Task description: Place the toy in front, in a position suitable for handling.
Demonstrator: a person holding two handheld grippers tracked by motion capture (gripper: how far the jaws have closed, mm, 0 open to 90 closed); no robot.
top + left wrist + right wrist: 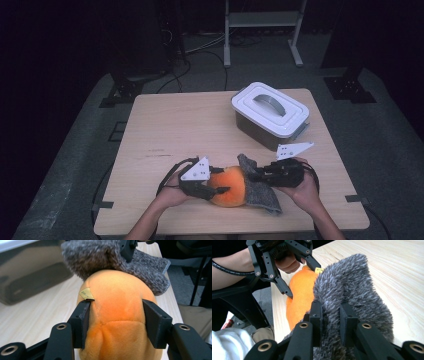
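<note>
Wooden table (165,130) — left gripper (216,186) clamps orange plush (231,186), level.

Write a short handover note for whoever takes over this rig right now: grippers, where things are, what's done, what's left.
Left gripper: jaws around the orange plush toy, pads pressing its sides.
Right gripper: shut on a fold of the grey fuzzy cloth.
Place: toy and cloth lie at the near edge of the table, cloth draped against the toy's right side. White lidded box sits farther back, lid on.
Done: both pieces gripped.
Left: probably pull the cloth on or off the toy; which one is unclear.
</note>
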